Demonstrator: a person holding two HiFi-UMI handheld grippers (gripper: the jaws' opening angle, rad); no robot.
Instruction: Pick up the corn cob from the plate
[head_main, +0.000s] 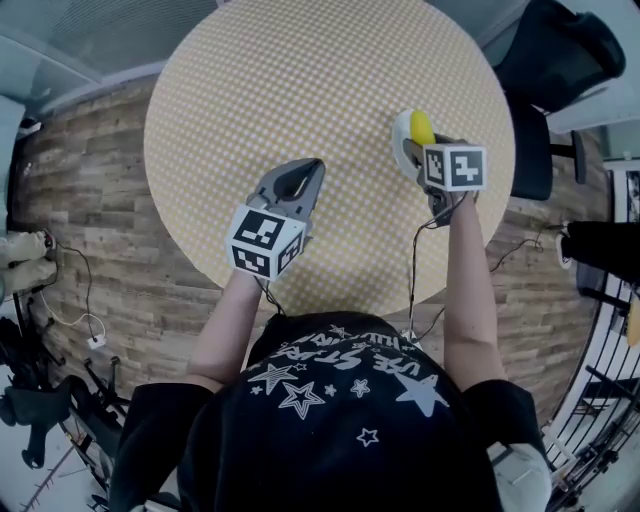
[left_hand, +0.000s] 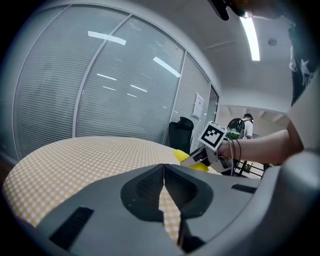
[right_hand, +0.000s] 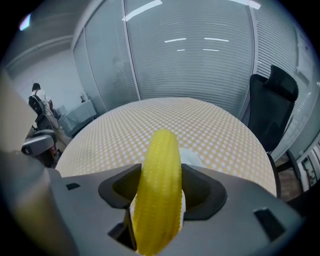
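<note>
Left gripper (head_main: 310, 172), near left over the checked counter (head_main: 300, 80): fingers pressed together, nothing between them. Right gripper (head_main: 416, 148), farther right: fingers clamped on the yellow corn cob (right_hand: 159, 190), above the white plate (right_hand: 194, 159) by the counter's right edge.

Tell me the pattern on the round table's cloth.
A fine yellow-and-white check covers the tablecloth. The head view shows it best.

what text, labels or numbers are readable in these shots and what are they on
Black shirt: white lettering among stars, upside down and warped, not readable.
Paper sheet on the glass wall: too small to read.
Marker cubes: square patterns only, no words.
No other text shows.
</note>
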